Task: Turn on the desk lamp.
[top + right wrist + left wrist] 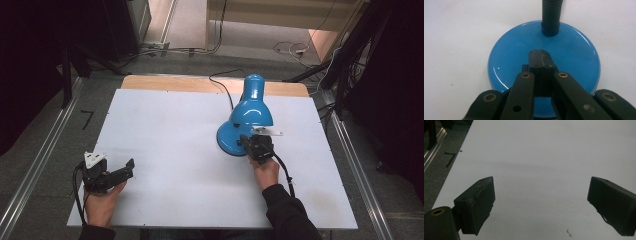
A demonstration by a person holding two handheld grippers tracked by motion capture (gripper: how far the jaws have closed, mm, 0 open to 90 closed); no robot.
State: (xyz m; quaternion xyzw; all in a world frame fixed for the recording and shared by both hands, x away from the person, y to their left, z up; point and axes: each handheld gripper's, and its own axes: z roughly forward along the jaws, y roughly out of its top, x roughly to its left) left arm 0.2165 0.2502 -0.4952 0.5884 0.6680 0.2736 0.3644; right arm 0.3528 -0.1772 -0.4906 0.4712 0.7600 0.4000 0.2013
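A blue desk lamp [251, 105] stands right of the table's middle, its shade bent over its round blue base [227, 140]. My right gripper [248, 142] is shut, the two jaws pressed together with nothing between them. In the right gripper view its tips [540, 53] rest over the middle of the base [574, 55], just in front of the black ribbed neck [551, 17]. A small black part [525, 67] sits on the base beside the jaws. My left gripper [122, 172] is open near the table's front left; in the left gripper view it [541, 190] has only bare table between its fingers.
The white tabletop [170, 130] has a wooden strip along its far edge. The lamp's black cord [225, 87] runs off the back of the table. Metal rails [40, 160] flank both sides, and cables lie on the floor beyond.
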